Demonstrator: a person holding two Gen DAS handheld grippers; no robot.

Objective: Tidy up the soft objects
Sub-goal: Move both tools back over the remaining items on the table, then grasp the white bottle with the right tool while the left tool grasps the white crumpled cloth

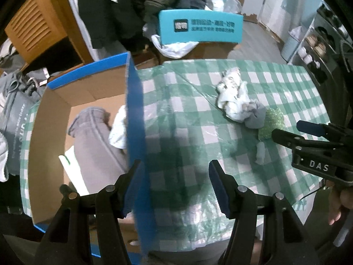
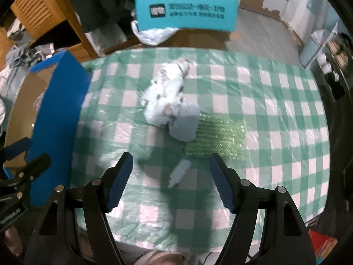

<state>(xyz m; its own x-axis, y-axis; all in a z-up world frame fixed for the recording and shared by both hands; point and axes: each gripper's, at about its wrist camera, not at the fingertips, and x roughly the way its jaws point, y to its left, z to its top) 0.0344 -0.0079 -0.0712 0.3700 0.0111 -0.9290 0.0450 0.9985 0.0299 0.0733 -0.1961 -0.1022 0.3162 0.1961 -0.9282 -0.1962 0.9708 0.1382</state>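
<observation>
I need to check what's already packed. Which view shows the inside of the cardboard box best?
The left wrist view: the cardboard box is open to it, grey and white cloth inside. The right wrist view shows only its blue outer wall.

Table (image 2: pixel 275 114) under green-and-white checked cloth, clear plastic film over it. Blue-sided cardboard box (image 1: pixel 134 114) stands at left end, open on top. Near table middle: crumpled white patterned cloth (image 2: pixel 164 97); grey cloth bundle (image 2: pixel 185 124) touching its near side; green bubble wrap piece (image 2: pixel 217 135) lying flat, touching grey bundle's right side. Small pale tube-like item (image 2: pixel 179 172) lies alone nearer front edge, just apart from bubble wrap; kind unclear.
</observation>
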